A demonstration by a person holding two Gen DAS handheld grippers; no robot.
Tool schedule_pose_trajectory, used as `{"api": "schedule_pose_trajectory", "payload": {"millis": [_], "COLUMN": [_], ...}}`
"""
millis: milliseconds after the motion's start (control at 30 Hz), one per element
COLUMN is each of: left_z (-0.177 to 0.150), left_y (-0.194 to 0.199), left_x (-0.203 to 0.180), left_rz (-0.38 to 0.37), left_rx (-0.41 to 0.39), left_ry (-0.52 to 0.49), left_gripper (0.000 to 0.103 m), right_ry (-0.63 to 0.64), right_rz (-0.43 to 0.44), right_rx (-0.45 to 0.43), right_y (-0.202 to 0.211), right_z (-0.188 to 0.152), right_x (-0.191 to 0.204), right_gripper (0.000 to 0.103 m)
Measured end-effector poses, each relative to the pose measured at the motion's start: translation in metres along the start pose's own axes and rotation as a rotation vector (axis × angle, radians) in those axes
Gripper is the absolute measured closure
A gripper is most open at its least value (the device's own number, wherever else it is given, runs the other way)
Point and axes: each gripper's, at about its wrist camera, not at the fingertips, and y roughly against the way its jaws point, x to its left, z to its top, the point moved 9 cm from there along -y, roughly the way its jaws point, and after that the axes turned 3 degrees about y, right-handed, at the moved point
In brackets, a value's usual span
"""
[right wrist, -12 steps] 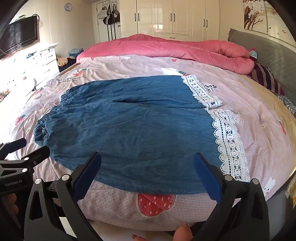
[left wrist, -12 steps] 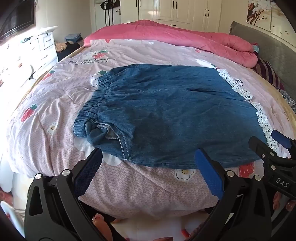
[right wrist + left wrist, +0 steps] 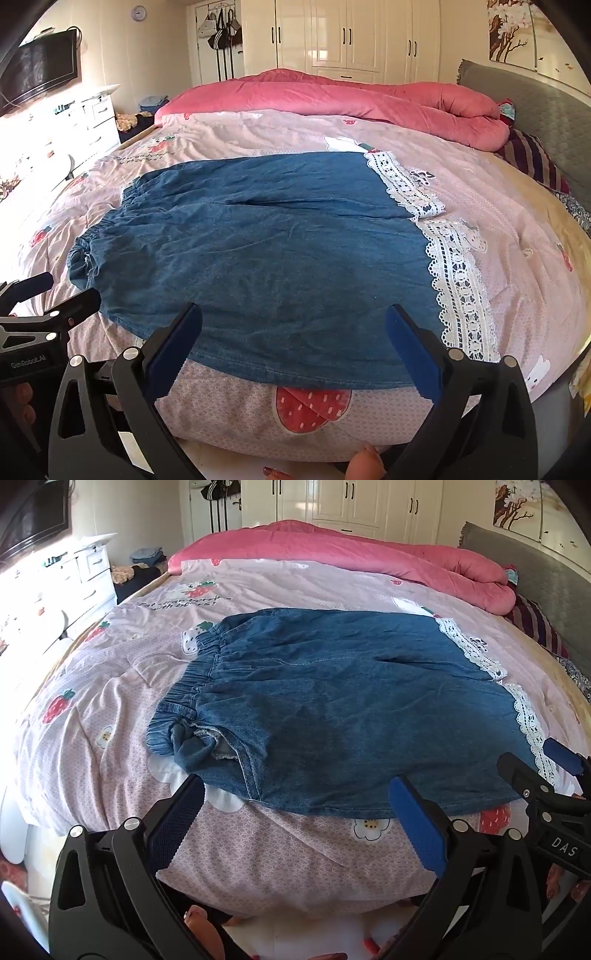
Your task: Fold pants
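Note:
Blue denim pants (image 3: pixel 351 709) with white lace hems (image 3: pixel 528 720) lie flat on the bed, elastic waistband (image 3: pixel 192 679) at the left, legs pointing right. In the right wrist view the pants (image 3: pixel 277 251) fill the middle, with the lace hems (image 3: pixel 458 280) at the right. My left gripper (image 3: pixel 295 812) is open and empty, just short of the pants' near edge by the waist end. My right gripper (image 3: pixel 295 336) is open and empty, over the near edge toward the hem end. Each gripper shows in the other's view: the right gripper (image 3: pixel 546 771) and the left gripper (image 3: pixel 48 295).
The pants lie on a pink strawberry-print bedcover (image 3: pixel 110 709). A rolled pink quilt (image 3: pixel 351 554) lies along the far side of the bed. A grey headboard (image 3: pixel 535 107) and a striped pillow (image 3: pixel 532 158) are at the right. White drawers (image 3: pixel 85 579) stand at the left.
Both grippers have moved a little closer to the pants' near edge. The pants have not moved.

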Motion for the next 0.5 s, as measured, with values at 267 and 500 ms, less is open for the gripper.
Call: {"api": "schedule_pose_trajectory", "payload": {"millis": [267, 500], "left_z": [0.0005, 0.0006], "left_y": [-0.0038, -0.0032], "left_x": [0.003, 0.0041], "left_rz": [0.003, 0.004], "left_rx": [-0.006, -0.01], "left_ry": [0.001, 0.0], "left_gripper": [0.009, 0.009], "right_ry": [0.014, 0.02], "right_rz": [0.001, 0.0], "right_rx": [-0.006, -0.006], "right_y": [-0.0002, -0.0007], "right_z": [0.0014, 0.0032], "right_x": [-0.0006, 0.0021], "right_gripper": [0.004, 0.004]}}
